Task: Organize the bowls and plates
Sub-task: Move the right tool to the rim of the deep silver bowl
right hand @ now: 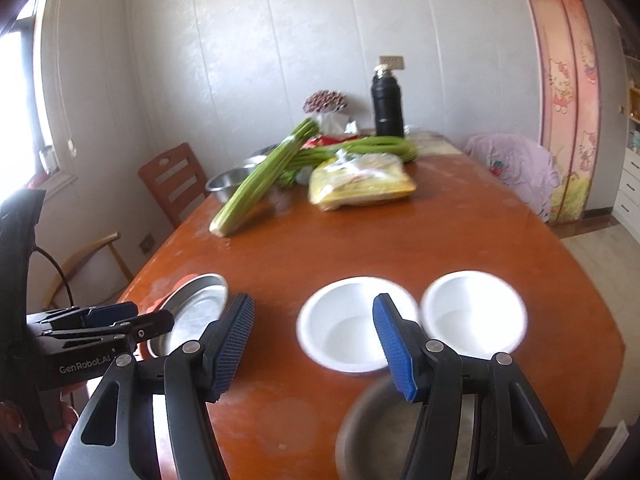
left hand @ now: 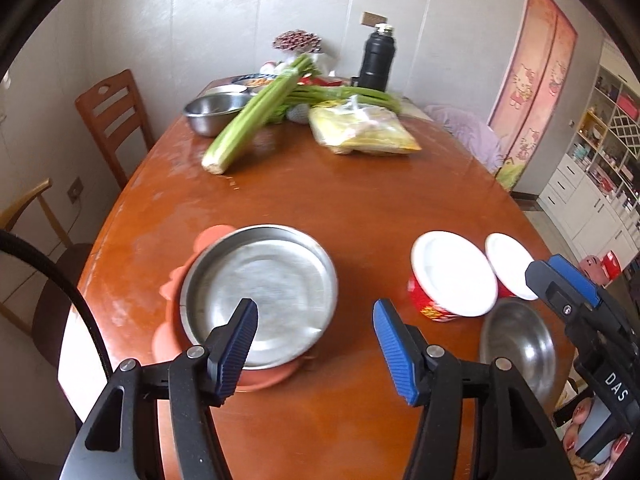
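A steel plate (left hand: pixel 260 292) rests on an orange scalloped plate (left hand: pixel 176 292) near the table's front left. My left gripper (left hand: pixel 316 312) hovers open above the bare wood just right of the steel plate, nothing between its fingers. Two red bowls with white insides (left hand: pixel 452 272) (left hand: pixel 510 264) stand side by side to the right, and a small steel bowl (left hand: pixel 520 344) sits in front of them. My right gripper (right hand: pixel 314 316) is open and empty, above the table in front of the white-lined bowls (right hand: pixel 356 332) (right hand: pixel 474 312). The steel bowl (right hand: pixel 380 432) lies below its right finger.
Farther back lie celery stalks (left hand: pixel 248 120), a large steel bowl (left hand: pixel 212 112), a yellow bag (left hand: pixel 360 128) and a black flask (left hand: pixel 378 60). Wooden chairs (left hand: pixel 112 120) stand at the left, a purple-draped chair (right hand: pixel 516 168) at the right. The table edge (right hand: pixel 612 352) runs close behind the right bowl.
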Motion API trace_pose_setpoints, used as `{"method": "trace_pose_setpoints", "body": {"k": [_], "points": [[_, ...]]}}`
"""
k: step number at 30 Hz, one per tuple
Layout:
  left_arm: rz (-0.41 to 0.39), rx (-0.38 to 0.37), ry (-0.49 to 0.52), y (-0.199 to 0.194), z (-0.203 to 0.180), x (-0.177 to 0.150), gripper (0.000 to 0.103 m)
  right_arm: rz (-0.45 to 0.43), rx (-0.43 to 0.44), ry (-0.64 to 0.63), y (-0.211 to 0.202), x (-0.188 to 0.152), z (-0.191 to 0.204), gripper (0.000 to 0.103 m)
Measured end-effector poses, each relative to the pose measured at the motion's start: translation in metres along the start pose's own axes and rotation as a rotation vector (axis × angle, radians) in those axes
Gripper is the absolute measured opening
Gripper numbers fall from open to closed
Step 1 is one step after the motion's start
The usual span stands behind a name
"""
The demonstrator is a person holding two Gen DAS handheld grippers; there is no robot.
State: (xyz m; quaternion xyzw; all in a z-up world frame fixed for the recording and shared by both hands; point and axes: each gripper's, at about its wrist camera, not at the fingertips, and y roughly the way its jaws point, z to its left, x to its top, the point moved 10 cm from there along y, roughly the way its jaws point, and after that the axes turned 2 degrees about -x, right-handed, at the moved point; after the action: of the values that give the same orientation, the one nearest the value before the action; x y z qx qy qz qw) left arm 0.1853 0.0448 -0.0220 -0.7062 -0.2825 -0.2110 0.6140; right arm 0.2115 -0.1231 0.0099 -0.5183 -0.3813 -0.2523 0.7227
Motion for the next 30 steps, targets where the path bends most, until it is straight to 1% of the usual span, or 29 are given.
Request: {"method": "trace_pose_setpoints", "body": {"k": [2, 5, 6, 8, 10, 13, 18, 21, 25, 28, 30], "points": [[-0.004, -0.012, 0.011, 0.0, -0.016, 0.0, 0.06, 0.009, 0.014, -0.009, -0.005, -0.002, -0.012, 0.067], [-0.005, -0.023, 0.038, 0.003, -0.039, -0.002, 0.061, 0.013, 0.066, 0.019, -0.012, -0.006, -0.029, 0.068], [-0.006, -0.027, 0.051, 0.004, -0.049, -0.003, 0.061, 0.013, 0.062, 0.024, -0.014, -0.008, -0.036, 0.069], [0.0, -0.028, 0.062, 0.008, -0.06, -0.005, 0.061, 0.007, 0.024, 0.01, -0.018, -0.011, -0.05, 0.069], [0.004, -0.03, 0.084, 0.011, -0.075, -0.007, 0.061, 0.012, 0.012, 0.007, -0.022, -0.015, -0.06, 0.069], [0.015, -0.037, 0.1, 0.016, -0.09, -0.012, 0.061, 0.025, 0.017, 0.021, -0.024, -0.022, -0.073, 0.069], [0.025, -0.057, 0.133, 0.024, -0.114, -0.017, 0.061, 0.066, -0.033, 0.024, -0.026, -0.036, -0.098, 0.069], [0.039, -0.067, 0.155, 0.03, -0.125, -0.022, 0.061, 0.085, -0.036, 0.047, -0.026, -0.042, -0.11, 0.069], [0.057, -0.059, 0.176, 0.038, -0.135, -0.03, 0.062, 0.088, -0.032, 0.061, -0.03, -0.048, -0.12, 0.069], [0.076, -0.07, 0.179, 0.043, -0.141, -0.037, 0.062, 0.105, -0.018, 0.068, -0.03, -0.055, -0.124, 0.069], [0.09, -0.072, 0.173, 0.047, -0.143, -0.042, 0.062, 0.128, -0.024, 0.062, -0.027, -0.063, -0.128, 0.069]]}}
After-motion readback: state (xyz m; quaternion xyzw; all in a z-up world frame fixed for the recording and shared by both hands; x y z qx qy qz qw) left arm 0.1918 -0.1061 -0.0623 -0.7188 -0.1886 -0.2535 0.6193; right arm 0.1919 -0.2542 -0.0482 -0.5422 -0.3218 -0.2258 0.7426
